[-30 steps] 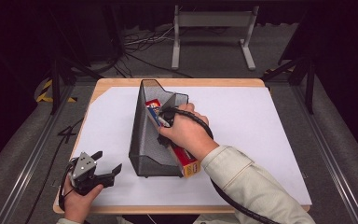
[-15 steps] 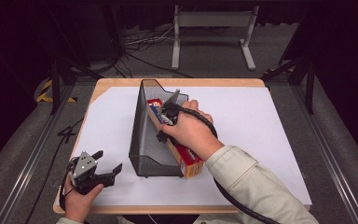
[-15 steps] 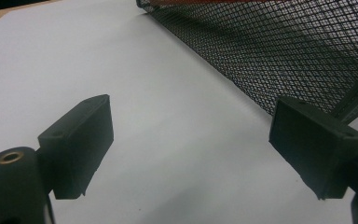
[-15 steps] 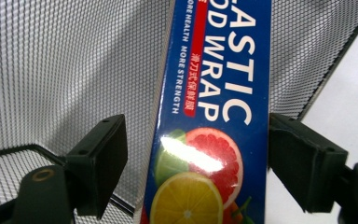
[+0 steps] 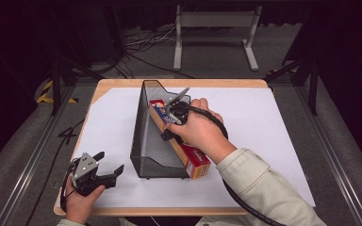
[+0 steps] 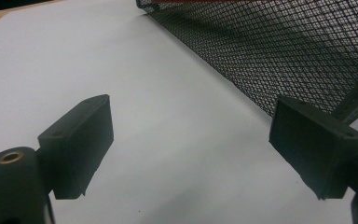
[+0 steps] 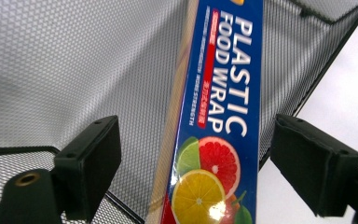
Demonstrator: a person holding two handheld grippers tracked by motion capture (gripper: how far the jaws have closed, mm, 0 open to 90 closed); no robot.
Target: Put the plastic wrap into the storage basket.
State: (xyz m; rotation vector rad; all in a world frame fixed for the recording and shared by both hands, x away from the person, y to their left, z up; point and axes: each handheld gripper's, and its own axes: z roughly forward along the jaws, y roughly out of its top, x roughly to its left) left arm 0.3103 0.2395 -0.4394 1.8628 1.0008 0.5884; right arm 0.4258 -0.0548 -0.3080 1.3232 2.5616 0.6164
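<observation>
The big white sheet point(image 5: 268, 141) covers the wooden table point(image 5: 217, 83), and both grippers work on top of it.

Next in size is the black mesh holder point(image 5: 146, 141). It stands just in front of the right gripper point(image 5: 173, 113) and a little way off to the right of the left gripper point(image 5: 104, 169). In the left gripper view its mesh wall point(image 6: 279, 51) runs past the far side of the jaws.

Then comes the plastic wrap box point(image 5: 188, 155). It is long and thin, with fruit pictures on it point(image 7: 214, 140). It lies slanted under the right gripper. Its far end is inside the holder, and its near end sticks out past the holder's low front, toward the person. Its side seems to lean on the holder's edge.

The right gripper hovers over the box with its jaws spread wide. One jaw is on each side of the box, and neither one looks like it touches it.

The left gripper rests low on the sheet near the table's front corner. Its jaws are spread too, with nothing between them.

I think the step now is putting the box into the holder. It looks about half in. The next move probably needs the right jaws to squeeze the box, or nudge it, so the near end slides in. The left gripper could hold the holder so it does not scoot away.
</observation>
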